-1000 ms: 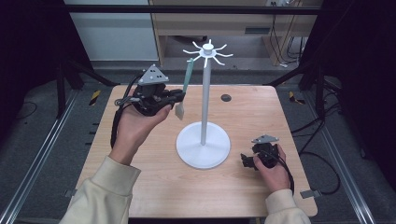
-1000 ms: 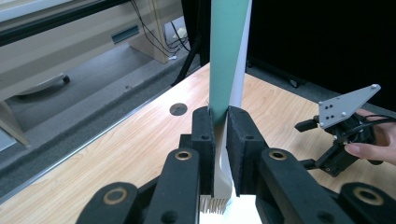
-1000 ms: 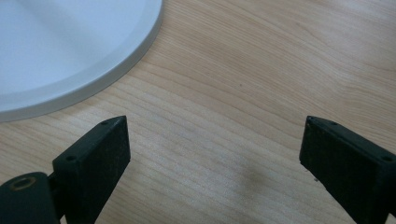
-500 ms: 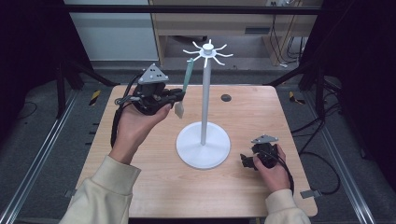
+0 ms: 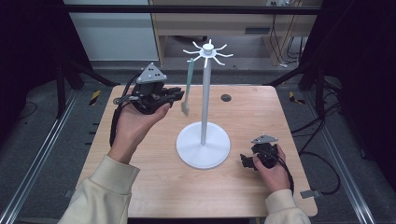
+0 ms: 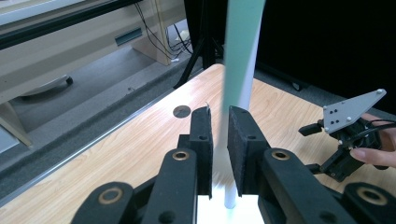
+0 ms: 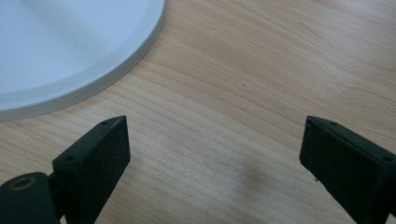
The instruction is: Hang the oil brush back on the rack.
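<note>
A white stand (image 5: 203,144) with a round base, a thin pole and a ring of hooks on top stands mid-table. A pale green spatula (image 5: 189,79) hangs from a left-side hook, its lower end tilted toward my left gripper (image 5: 180,95). That gripper is held up in the air. In the left gripper view the jaws stand close together around the whitish blade, and the green handle (image 6: 240,56) rises above them. My right gripper (image 5: 245,161) rests on the table right of the base, jaws wide apart (image 7: 212,154) over bare wood, beside the base's edge (image 7: 70,56).
The wooden table (image 5: 140,186) has a small dark round hole (image 5: 226,98) behind the stand. Black frame rails and cables run along both sides, and a light desk (image 5: 205,18) stands beyond the far edge. The right gripper (image 6: 327,149) is visible in the left gripper view.
</note>
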